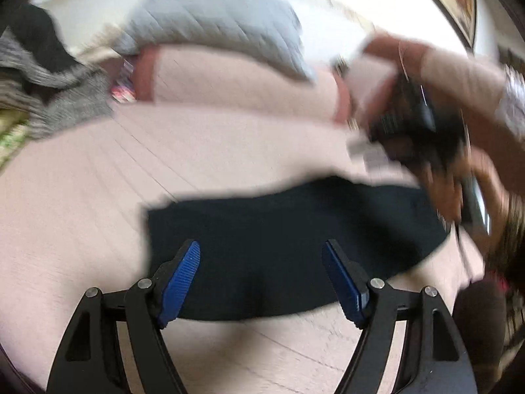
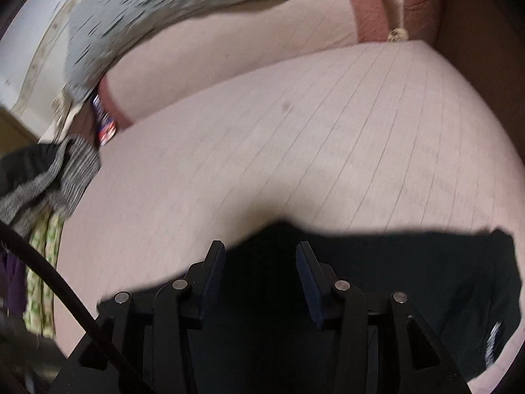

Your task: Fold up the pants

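On the pale pink bedsheet (image 1: 82, 197), ruled with thin dark stripes, lie the black pants (image 1: 279, 239), spread in a flattened, roughly rectangular fold with soft wavy edges; matte fabric, no weave resolvable through the blur. Right wrist view: a small white printed patch (image 2: 492, 341) sits near the far-right end of the pants, too smeared to read. No other legible writing; a small red, white and blue printed object (image 2: 104, 124) is wedged beside the pillow, lettering unreadable.

Left gripper (image 1: 261, 279): released, fingers spread wide, nothing between them. Its ribbed blue pads (image 1: 182, 279) hang over the near part of the pants; contact with the cloth cannot be told. Black linkage arms with silver pivot pins.

Right gripper (image 2: 261, 277): fingers parted, a narrower gap than the left, nothing visibly pinched. Pads look dark here, positioned over the upper edge of the pants; touching or not cannot be told. In the left wrist view this gripper appears as a black blurred body held by the person's right hand (image 1: 459, 193) at the right end of the pants.

Beyond the sheet: a pink pillow (image 1: 242, 78) with darker salmon end bands, a grey quilted blanket (image 1: 213, 23) draped over it, and a heap of grey knit and black clothing (image 1: 49, 98) at the left
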Demonstrator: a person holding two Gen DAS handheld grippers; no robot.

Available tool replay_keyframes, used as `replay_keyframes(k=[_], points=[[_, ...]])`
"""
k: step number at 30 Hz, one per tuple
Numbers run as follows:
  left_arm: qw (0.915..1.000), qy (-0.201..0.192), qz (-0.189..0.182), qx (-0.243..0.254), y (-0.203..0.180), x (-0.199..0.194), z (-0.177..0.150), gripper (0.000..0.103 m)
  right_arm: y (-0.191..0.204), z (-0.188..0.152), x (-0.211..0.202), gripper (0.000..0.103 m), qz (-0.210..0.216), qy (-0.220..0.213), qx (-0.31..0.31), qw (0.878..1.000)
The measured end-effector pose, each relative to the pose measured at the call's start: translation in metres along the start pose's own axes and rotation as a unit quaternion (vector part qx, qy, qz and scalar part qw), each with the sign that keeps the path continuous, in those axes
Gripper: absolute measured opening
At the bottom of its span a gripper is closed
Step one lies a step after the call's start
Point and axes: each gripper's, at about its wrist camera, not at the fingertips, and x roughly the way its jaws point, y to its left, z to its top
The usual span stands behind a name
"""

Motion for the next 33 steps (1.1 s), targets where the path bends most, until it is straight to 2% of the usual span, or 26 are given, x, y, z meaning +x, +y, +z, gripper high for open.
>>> replay_keyframes(k=[2, 3, 4, 5, 6, 8, 10, 11, 14, 17, 20, 23, 26, 30, 32, 33], points=[[0.9973, -0.033, 0.044, -0.05, 0.028, -0.021, 0.008, 0.076, 0.01, -0.013, 0.002, 0.049, 0.012, 0.014, -0.02, 1.0], [0.9945, -0.036, 0.06, -0.077, 0.041, -0.026, 0.008, 0.076, 0.021, -0.02, 0.006, 0.049, 0.018, 0.025, -0.038, 0.999], [0.9877, -0.032, 0.081, -0.13, 0.063, -0.031, 0.005, 0.076, 0.028, -0.03, 0.009, 0.049, 0.022, 0.032, -0.053, 0.998], [0.983, -0.025, 0.086, -0.16, 0.076, -0.032, 0.002, 0.076, 0.037, -0.032, 0.013, 0.049, 0.028, 0.04, -0.068, 0.997], [0.9748, -0.01, 0.088, -0.205, 0.094, -0.031, -0.006, 0.076, 0.053, -0.035, 0.017, 0.049, 0.035, 0.051, -0.088, 0.994], [0.9657, 0.016, 0.085, -0.245, 0.109, -0.026, -0.015, 0.073, 0.081, -0.041, 0.023, 0.049, 0.048, 0.068, -0.118, 0.99], [0.9627, 0.036, 0.076, -0.257, 0.112, -0.021, -0.023, 0.063, 0.113, -0.047, 0.029, 0.052, 0.062, 0.089, -0.153, 0.982], [0.9639, 0.044, 0.067, -0.254, 0.11, -0.018, -0.025, 0.058, 0.133, -0.052, 0.032, 0.053, 0.069, 0.101, -0.174, 0.977], [0.9659, 0.056, 0.029, -0.251, 0.102, -0.011, -0.029, 0.056, 0.181, -0.063, 0.041, 0.055, 0.093, 0.14, -0.219, 0.961], [0.9671, 0.073, 0.025, -0.242, 0.092, -0.001, -0.032, 0.056, 0.22, -0.076, 0.058, 0.056, 0.1, 0.185, -0.241, 0.947], [0.9652, 0.084, 0.017, -0.247, 0.093, 0.003, -0.035, 0.057, 0.255, -0.084, 0.083, 0.06, 0.072, 0.221, -0.254, 0.939], [0.9637, 0.081, 0.008, -0.254, 0.092, 0.001, -0.039, 0.061, 0.277, -0.087, 0.106, 0.062, 0.018, 0.236, -0.26, 0.936], [0.9624, 0.08, 0.003, -0.26, 0.093, 0.001, -0.04, 0.064, 0.296, -0.092, 0.131, 0.065, -0.03, 0.26, -0.267, 0.927], [0.9613, 0.08, -0.004, -0.264, 0.094, 0.002, -0.039, 0.068, 0.315, -0.108, 0.153, 0.079, -0.089, 0.286, -0.306, 0.904], [0.9606, 0.08, -0.007, -0.266, 0.094, 0.003, -0.04, 0.07, 0.324, -0.119, 0.164, 0.083, -0.117, 0.297, -0.331, 0.888], [0.9601, 0.081, -0.007, -0.268, 0.095, 0.004, -0.04, 0.07, 0.326, -0.122, 0.167, 0.083, -0.124, 0.295, -0.337, 0.885]])
